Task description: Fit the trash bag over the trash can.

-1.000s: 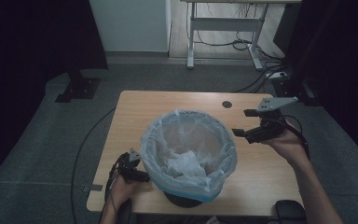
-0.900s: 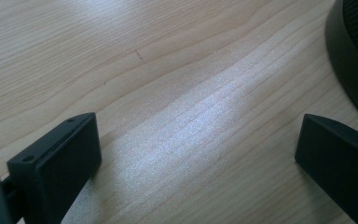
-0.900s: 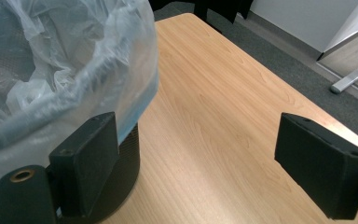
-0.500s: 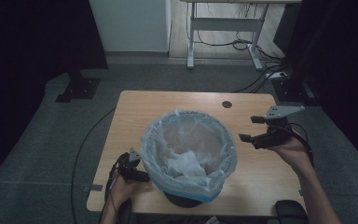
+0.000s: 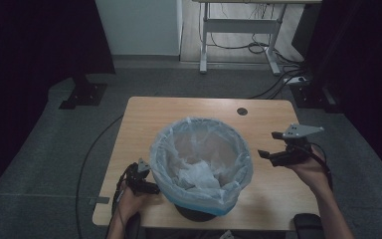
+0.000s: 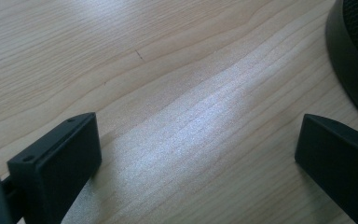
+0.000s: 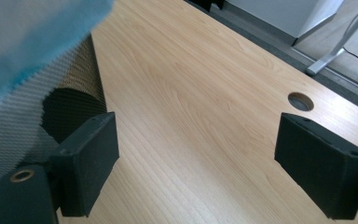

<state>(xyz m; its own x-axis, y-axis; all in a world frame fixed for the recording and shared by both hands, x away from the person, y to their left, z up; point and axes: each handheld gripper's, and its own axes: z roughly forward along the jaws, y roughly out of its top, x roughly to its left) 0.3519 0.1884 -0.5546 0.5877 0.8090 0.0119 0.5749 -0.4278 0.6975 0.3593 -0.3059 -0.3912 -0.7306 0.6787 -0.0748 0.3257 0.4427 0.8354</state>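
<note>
Pale blue plastic bag (image 5: 199, 167) lining a black mesh bin (image 7: 37, 126), top folded out over the rim, probably so the liner stays put while rubbish goes in. Crumpled white paper (image 5: 197, 175) down inside at the bottom of the bag. Standing near the front edge of a light wooden table (image 5: 189, 107), slightly left of centre, within reach of both hands. Left gripper (image 5: 144, 181) low at the bin's near-left side, close beside the bag's overhang; 2 black jaws spread wide over bare wood, nothing between them, with the dark curved base of the bin at the right edge of the left gripper view. Right gripper (image 5: 273, 149) hovering above the table on the bin's right, apart from the rim, aimed toward the bag; jaws likewise spread wide and empty, mesh wall and blue fold of liner just beyond the left jaw in the right gripper view. Judged from the flanking pose: 1 gripper on each side, likely lined up for taking the liner's edge from 2 opposite points. Round cable hole (image 5: 242, 111) toward the far right of the tabletop, well clear of everything.
</note>
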